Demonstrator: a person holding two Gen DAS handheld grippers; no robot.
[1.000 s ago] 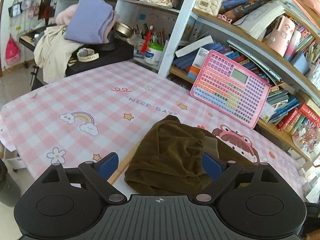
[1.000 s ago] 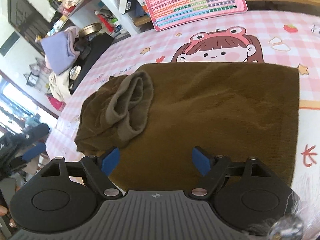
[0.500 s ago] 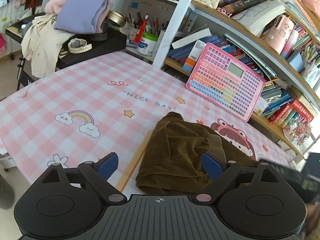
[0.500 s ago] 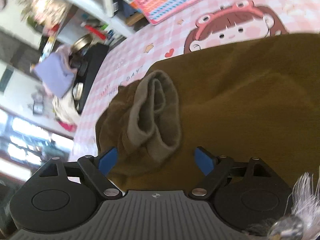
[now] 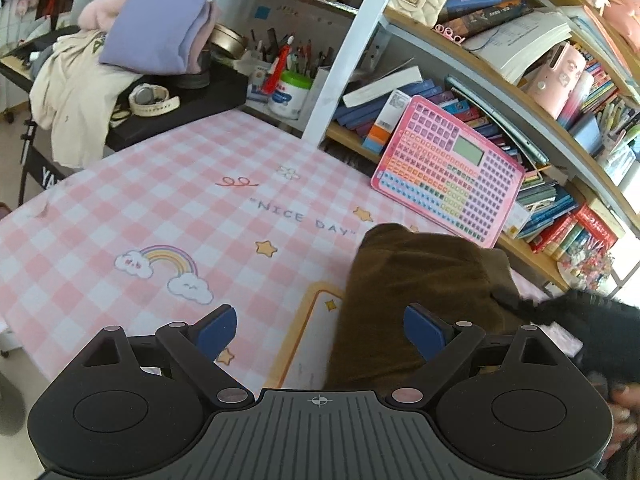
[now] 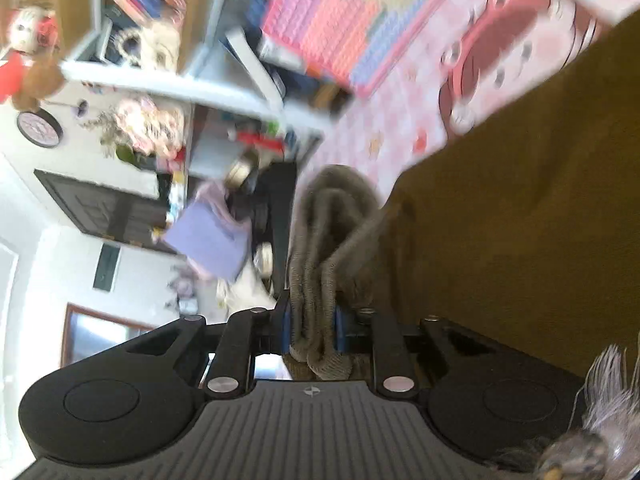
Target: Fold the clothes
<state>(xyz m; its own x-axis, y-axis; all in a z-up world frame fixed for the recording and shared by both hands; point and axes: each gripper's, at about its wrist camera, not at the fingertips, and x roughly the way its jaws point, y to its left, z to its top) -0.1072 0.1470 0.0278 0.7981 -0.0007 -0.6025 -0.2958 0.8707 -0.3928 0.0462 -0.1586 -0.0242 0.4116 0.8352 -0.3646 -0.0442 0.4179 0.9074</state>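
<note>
A: Item one, right gripper (image 6: pixel 311 334). Condition?

B: Jaws closing, narrow. The blue pads (image 6: pixel 285 330) stand either side of a ribbed cuff (image 6: pixel 320 280), several thick layers bunched between them and pressed in. Judged to be a pinch on that cuff, likely the hem or sleeve end of the brown garment (image 6: pixel 520 240). The view is rolled hard to one side and blurred.

A: Reason for the hold?

B: The cuff is the thickest, firmest edge on offer; gripping there should let a whole flap be carried over in one piece. That is a reading, not a sighting.

A: Item two, left gripper (image 5: pixel 320 328).

B: Fingers spread wide, nothing between them. It hangs above the pink checked tablecloth (image 5: pixel 160 208), with the brown garment's near edge beside the right-hand pad (image 5: pixel 420 330). Whether that pad touches cloth cannot be told.

A: Location of the garment?

B: Lying on the tablecloth, partly folded, near the table's shelf side, short of the pink keyboard toy (image 5: pixel 448 172) leaning on the bookshelf (image 5: pixel 500 92).

A: Other stock?

B: A dark fuzzy sleeve (image 5: pixel 592 320) at the left view's right edge; lilac folded cloth (image 5: pixel 156 28) on a side desk, well apart.
</note>
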